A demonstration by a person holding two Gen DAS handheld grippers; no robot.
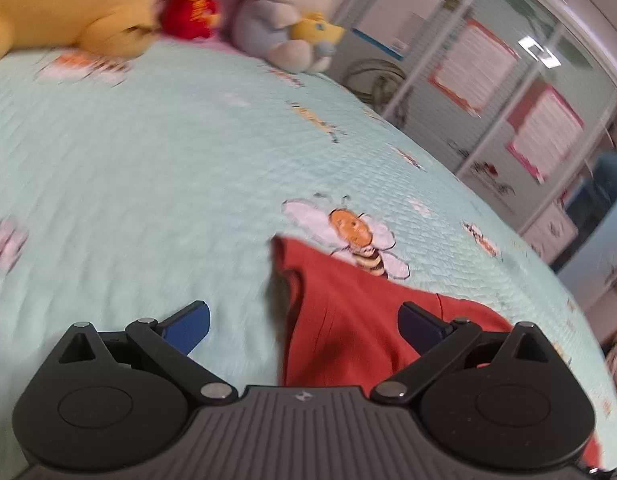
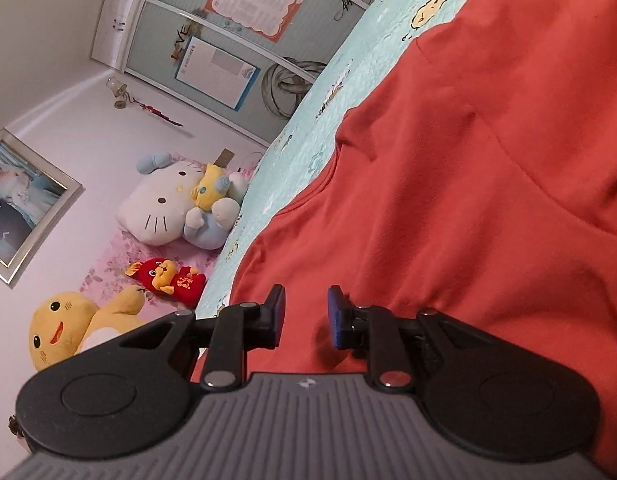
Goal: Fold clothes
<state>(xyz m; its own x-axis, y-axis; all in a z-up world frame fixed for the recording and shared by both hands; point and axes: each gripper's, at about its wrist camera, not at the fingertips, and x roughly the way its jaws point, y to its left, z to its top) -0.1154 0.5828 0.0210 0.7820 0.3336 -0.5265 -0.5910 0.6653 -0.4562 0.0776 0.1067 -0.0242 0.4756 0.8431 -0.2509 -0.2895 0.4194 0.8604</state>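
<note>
Mint bedspread (image 1: 148,152); one red shirt (image 2: 468,200); three plush toys; left claw (image 1: 304,322) wide; right claw (image 2: 306,316) narrow, empty.

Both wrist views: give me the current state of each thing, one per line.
Red shirt: lying rumpled on the bedspread, not folded flat.
Left gripper: wide open, empty, above the shirt's edge.
Right gripper: narrowly open over the shirt, no cloth visibly pinched.
Bedspread: spread flat.
Plush toys: at the bed's head.
</note>
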